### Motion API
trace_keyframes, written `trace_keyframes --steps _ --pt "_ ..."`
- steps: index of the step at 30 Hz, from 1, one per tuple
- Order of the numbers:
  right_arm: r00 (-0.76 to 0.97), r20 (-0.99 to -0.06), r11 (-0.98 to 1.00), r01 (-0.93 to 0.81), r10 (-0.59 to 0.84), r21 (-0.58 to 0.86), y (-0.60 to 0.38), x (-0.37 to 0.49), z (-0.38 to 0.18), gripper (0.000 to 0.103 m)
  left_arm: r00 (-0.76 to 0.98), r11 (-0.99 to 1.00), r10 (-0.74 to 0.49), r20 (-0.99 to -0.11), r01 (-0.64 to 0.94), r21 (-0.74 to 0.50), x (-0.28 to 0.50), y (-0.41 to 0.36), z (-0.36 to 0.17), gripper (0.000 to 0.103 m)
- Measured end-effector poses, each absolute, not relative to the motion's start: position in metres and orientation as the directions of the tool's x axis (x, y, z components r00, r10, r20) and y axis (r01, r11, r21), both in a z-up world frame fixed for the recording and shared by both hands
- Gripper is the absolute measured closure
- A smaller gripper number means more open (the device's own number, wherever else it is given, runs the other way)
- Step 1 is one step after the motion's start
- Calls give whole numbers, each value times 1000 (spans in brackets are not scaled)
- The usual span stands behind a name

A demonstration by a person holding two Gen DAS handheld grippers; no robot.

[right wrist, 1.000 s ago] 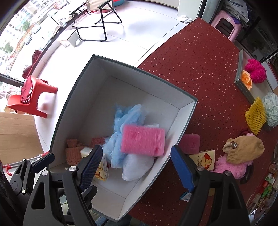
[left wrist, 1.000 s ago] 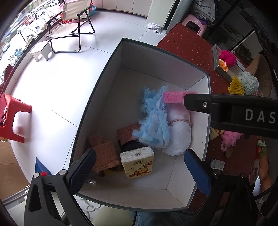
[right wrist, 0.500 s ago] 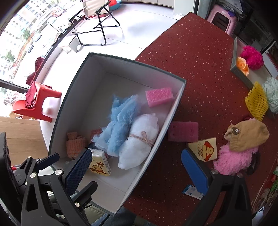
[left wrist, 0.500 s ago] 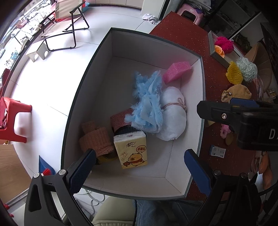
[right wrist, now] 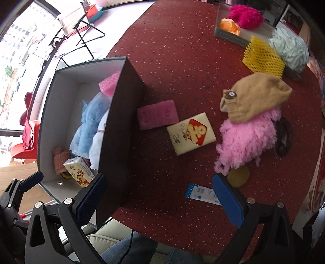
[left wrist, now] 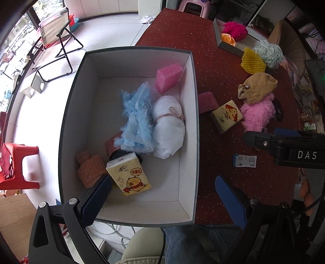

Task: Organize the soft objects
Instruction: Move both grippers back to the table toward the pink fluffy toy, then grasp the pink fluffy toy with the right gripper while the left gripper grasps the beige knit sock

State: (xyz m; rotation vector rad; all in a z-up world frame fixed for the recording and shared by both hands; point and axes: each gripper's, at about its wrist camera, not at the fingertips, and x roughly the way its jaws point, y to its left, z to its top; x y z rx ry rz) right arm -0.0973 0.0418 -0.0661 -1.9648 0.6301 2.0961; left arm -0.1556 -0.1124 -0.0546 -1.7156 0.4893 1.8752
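Nearest to us, both grippers point down with nothing between their blue pads. Our left gripper (left wrist: 162, 200) hangs released over the near end of the box (left wrist: 195, 126), and our right gripper (right wrist: 159, 196) stands spread wide over the red table (right wrist: 172, 61), just beside the box's dark outer wall.

The left wrist view looks straight into the box. At its near end lies a yellow tissue pack (left wrist: 129, 174), with an orange knitted piece (left wrist: 89, 169) beside it. Further in, a blue fluffy bundle (left wrist: 136, 119) lies against a white bundle tied with string (left wrist: 168, 128). In the far right corner a pink sponge (left wrist: 168, 77) leans against the wall. The right wrist view gives only a slanted strip of these, the box wall hiding most of them.

The right wrist view shows the table plainly. A paper slip (right wrist: 201, 193) lies close by, partly behind the right pad, with a yellow disc (right wrist: 238, 178) near it. Beyond these a darker pink sponge (right wrist: 157, 117) lies just beside the box, touching a cream tissue pack (right wrist: 191, 134). To their right a tan knit hat (right wrist: 254, 97) rests on a pink fluffy thing (right wrist: 247, 142). Farthest away sit a yellow foam net (right wrist: 264, 57), a pale blue bath puff (right wrist: 290, 51) and a tray (right wrist: 229, 36) holding an orange flower (right wrist: 229, 25) and a magenta fluffy piece (right wrist: 245, 16). In the left view our own right gripper (left wrist: 284, 150) crosses part of this area.
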Motion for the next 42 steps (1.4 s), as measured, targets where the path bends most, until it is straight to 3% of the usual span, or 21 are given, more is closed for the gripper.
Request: trace_keyframes --steps 21,31,35,37,38,39,42 --pt "-85 -982 -614 -770 -169 173 153 6 -123 0 36 -684 107 -994 -722 -100 -116 -58 -59 1" --pt "-147 -974 -591 -776 -170 220 184 -43 -140 0 69 -660 59 -996 -746 -91 -98 -31 -68 1" --pt "-104 -985 -654 -737 -140 171 195 -80 -153 2 78 -668 41 -996 -740 -85 -92 -26 -74 1" --pt "-53 -987 -662 -736 -152 142 203 -88 -166 27 90 -670 33 -995 -737 -89 -90 -22 -77 1" --pt "-44 -984 -648 -748 -170 145 206 -86 -170 57 98 -670 30 -995 -737 -93 -90 -19 -80 1" --pt "-52 -980 -628 -761 -193 164 209 -82 -173 67 103 -668 26 -994 -738 -94 -89 -17 -82 1" --pt "-70 -974 -626 -755 -218 194 215 -66 -170 75 100 -644 21 -995 -760 -90 -83 -4 -85 1"
